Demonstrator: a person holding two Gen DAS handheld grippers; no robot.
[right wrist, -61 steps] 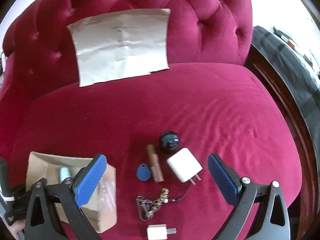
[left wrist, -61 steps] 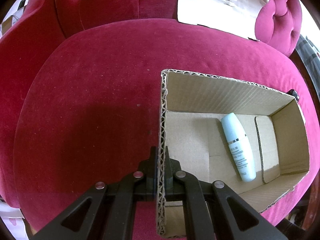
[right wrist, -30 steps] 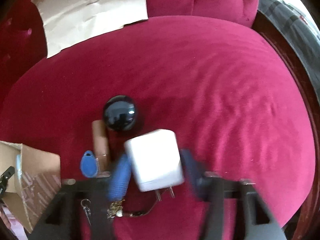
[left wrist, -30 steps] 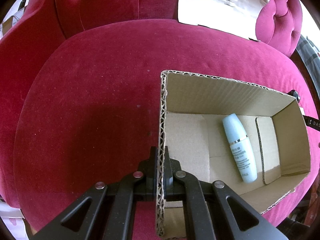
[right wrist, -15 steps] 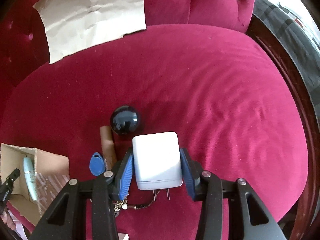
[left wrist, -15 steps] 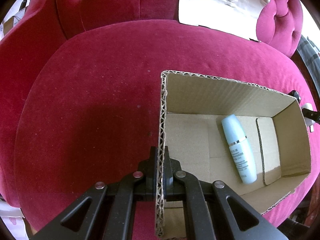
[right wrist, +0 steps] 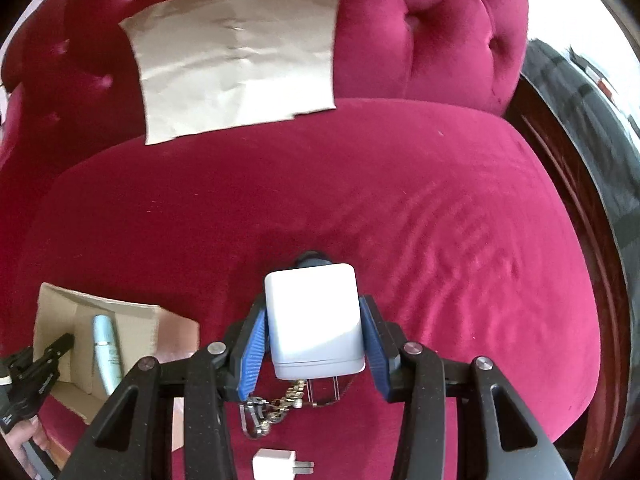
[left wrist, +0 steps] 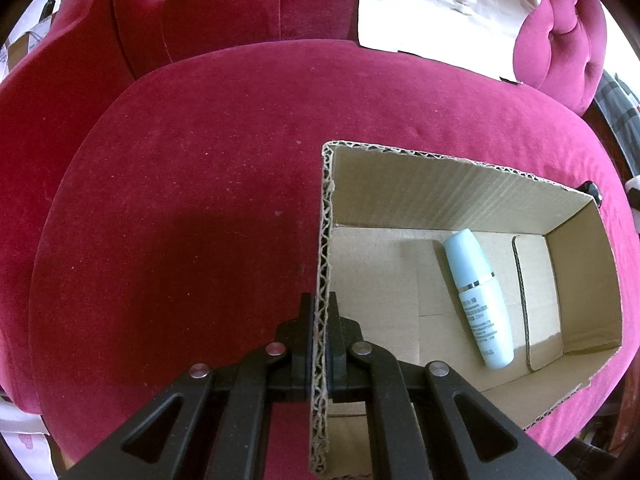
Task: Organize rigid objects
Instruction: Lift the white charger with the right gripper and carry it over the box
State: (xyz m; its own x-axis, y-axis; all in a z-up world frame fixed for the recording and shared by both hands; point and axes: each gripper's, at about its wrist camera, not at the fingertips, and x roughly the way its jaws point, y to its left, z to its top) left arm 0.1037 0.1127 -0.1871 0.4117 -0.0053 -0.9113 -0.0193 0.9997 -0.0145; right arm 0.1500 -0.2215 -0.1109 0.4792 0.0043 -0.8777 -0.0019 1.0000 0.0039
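The right tool (right wrist: 314, 342) grips a white charger (right wrist: 314, 318) by its smooth flat sides – rigid, light, maybe slippery. Left of it, the left tool (left wrist: 320, 320) is clamped on the cardboard box (left wrist: 440, 184) wall.

The box (left wrist: 460, 184) stood open at the top, its floor bare but for a bottle (left wrist: 478, 296) lying toward the right end. The left tool (left wrist: 320, 328) pinched the left wall, blocking that edge. Wide red cushion (right wrist: 400, 208) lay free behind and right of the right tool (right wrist: 314, 344), which clasped a white charger (right wrist: 314, 316). Beneath it a keychain (right wrist: 272, 406), a small plug (right wrist: 280, 464) and a dark ball (right wrist: 310, 258) cluttered the seat.
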